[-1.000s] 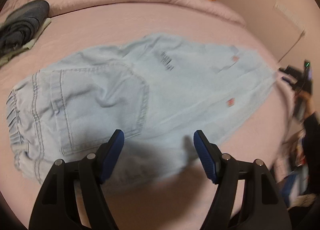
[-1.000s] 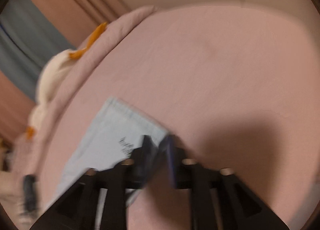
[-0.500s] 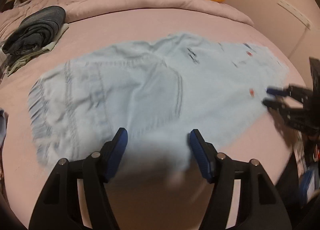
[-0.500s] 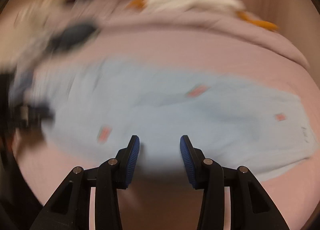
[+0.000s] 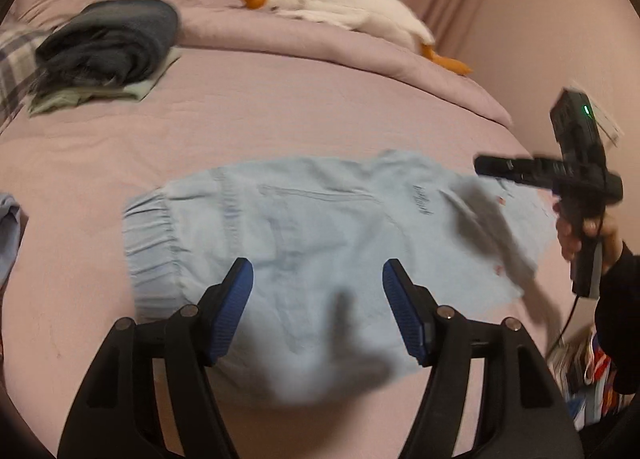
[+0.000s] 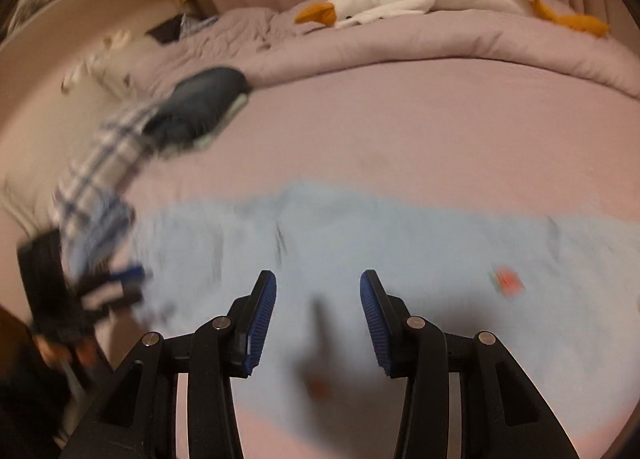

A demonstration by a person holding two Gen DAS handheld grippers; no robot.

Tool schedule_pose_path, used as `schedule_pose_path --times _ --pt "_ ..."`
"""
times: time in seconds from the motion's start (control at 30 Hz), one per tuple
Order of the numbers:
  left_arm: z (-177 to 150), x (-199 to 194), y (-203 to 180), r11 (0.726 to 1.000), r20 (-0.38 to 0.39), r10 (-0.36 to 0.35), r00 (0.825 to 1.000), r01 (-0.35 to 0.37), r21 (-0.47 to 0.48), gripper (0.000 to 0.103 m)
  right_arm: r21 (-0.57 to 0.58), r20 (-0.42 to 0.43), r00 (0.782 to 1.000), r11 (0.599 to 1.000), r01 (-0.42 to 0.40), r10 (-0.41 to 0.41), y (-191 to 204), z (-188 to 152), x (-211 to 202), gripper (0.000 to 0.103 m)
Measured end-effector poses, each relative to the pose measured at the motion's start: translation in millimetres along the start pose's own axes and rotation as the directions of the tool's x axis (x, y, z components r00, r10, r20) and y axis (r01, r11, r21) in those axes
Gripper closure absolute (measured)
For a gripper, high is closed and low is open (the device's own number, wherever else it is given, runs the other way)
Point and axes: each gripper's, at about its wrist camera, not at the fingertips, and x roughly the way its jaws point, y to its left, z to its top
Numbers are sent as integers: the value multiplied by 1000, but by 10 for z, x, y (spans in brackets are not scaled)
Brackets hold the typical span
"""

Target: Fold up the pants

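Pants (image 5: 320, 227) with illegible dark lettering

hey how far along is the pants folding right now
Early. Done: the light blue pants lie spread flat on the pink bed, apparently halved leg over leg. In hand: nothing; the left tool and right tool hover open above them. Left: grasping an end and folding lengthwise.

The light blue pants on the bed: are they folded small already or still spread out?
Spread out: the pants lie long and flat across the bed, waistband left, no compact fold.
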Motion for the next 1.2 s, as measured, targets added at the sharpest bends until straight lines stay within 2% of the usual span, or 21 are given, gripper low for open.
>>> schedule_pose_path --times 0.07,0.1,0.27,0.37,0.4,0.43,0.47,0.5,0.6,0.67,0.7,0.77,0.87,0.93,0.97,1.03,1.1,1.2 --pt "-41 103 90 999 -38 -12 999 11 -37 38 17 -21 1000 1000 1 0 10 166 182 58" --pt "-54 95 90 999 -25 -18 1000 17 -28 38 26 -50 999 1000 -1 2 16 315 355 58" --pt "-108 74 53 1000 -5 -26 1000 26 10 38 77 -188 982 997 2 13 70 507 859 58" --pt "-115 64 83 999 -2 -43 999 43 17 40 121 -314 946 992 -41 77 96 557 1133 58" --pt "-107 62 101 999 2 -49 999 49 19 41 130 -359 928 990 -60 104 117 554 1212 59" --pt "-123 46 114 999 5 -51 999 51 20 41 132 -381 917 989 -70 116 146 548 1239 66" --pt "-134 46 137 999 8 -49 999 49 21 43 126 -390 913 989 -77 121 166 558 1246 90" --pt "-123 56 154 999 11 -46 999 46 24 45 124 -385 913 988 -91 133 197 592 1235 93" --pt "-136 55 178 999 14 -30 999 30 29 53 69 -353 933 996 -52 73 320 668 1295 94" --pt "-137 47 194 999 15 -37 999 37 22 54 75 -346 938 997 -12 38 284 653 1360 96" --pt "-131 44 202 999 15 -41 999 40 19 54 73 -336 942 997 -2 26 292 652 1398 102" --pt "-144 37 206 999 16 -41 999 40 22 54 58 -279 960 998 40 -22 308 677 1370 102" --pt "-153 44 184 999 19 -24 1000 23 34 54 128 -179 984 992 -4 27 233 664 1019 102" --pt "-145 56 162 999 15 -8 1000 8 40 54 86 -86 996 996 -8 16 288 580 672 101" --pt "-141 61 152 999 12 -2 1000 1 42 53 61 -55 998 998 20 -17 303 499 491 98" --pt "-143 74 89 997 3 34 999 -34 71 53 4 -44 995 996 90 -90 335 311 252 89" --pt "-166 102 10 988 -7 87 996 -85 131 53 -77 -44 983 982 174 -178 365 33 42 69" --pt "-270 98 -101 958 -11 164 986 -156 239 53 -151 -67 960 954 260 -272 353 -405 -79 68"
